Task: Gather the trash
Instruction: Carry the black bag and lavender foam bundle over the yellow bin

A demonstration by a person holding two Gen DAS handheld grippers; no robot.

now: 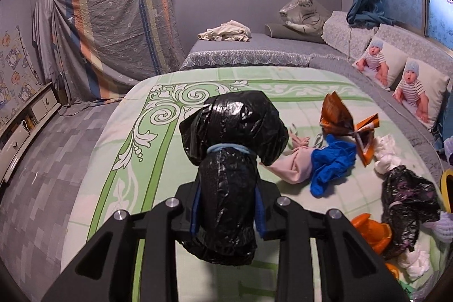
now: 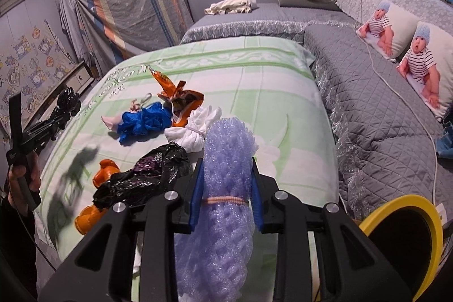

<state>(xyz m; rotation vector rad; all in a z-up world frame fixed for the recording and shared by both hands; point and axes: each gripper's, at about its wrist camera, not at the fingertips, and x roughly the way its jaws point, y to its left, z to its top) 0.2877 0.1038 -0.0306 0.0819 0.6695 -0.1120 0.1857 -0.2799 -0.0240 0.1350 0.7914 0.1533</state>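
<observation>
Held items, both clear of the bed: my left gripper [image 1: 228, 205] jaws clamped on a banded black bag bundle [image 1: 230, 160], my right gripper [image 2: 225, 200] jaws clamped on a purple foam-net roll [image 2: 223, 188]; risk—either soft bundle slipping before the yellow-rimmed bin [image 2: 407, 239] beside the right jaws.

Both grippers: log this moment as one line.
left gripper: shut on black bag bundle | right gripper: shut on purple foam net | yellow-rimmed bin: near right | bed: trash remaining
</observation>
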